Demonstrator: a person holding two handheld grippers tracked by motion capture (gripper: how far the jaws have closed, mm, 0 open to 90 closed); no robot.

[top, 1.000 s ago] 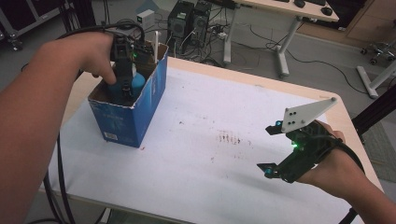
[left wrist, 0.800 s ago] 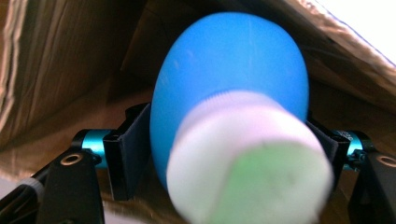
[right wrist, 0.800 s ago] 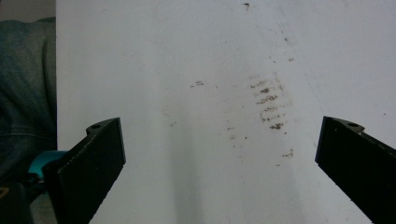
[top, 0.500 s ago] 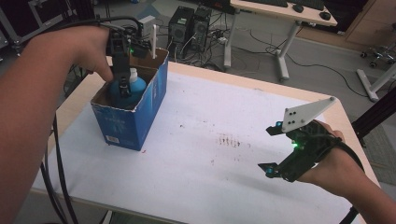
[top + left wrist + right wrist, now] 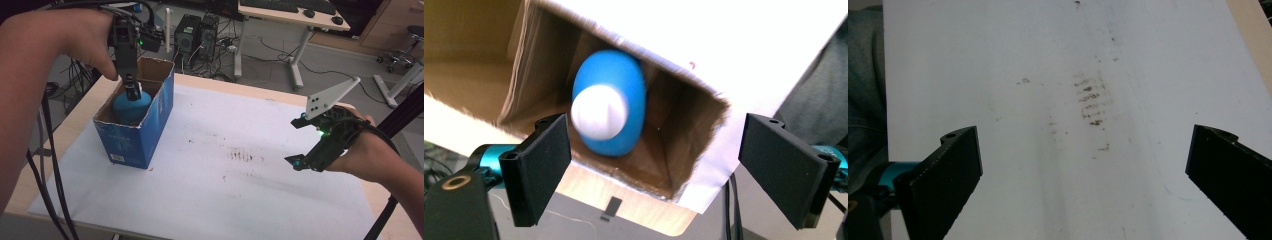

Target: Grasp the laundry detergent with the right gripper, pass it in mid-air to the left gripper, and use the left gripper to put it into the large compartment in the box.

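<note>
Reaching down from the 10 o'clock corner of the high view, the left hand (image 5: 95, 45) points the left gripper (image 5: 132, 90) vertically into the open blue cardboard box (image 5: 145, 132), jaws spread wide above the blue rounded bottle with white cap (image 5: 609, 115) standing inside. At 3 o'clock the right hand (image 5: 367, 155) holds the right gripper (image 5: 299, 142) level, aimed toward 9 o'clock, jaws wide apart over the white paper sheet (image 5: 240, 200) with dark smudges (image 5: 1090, 102), gripping nothing
</note>
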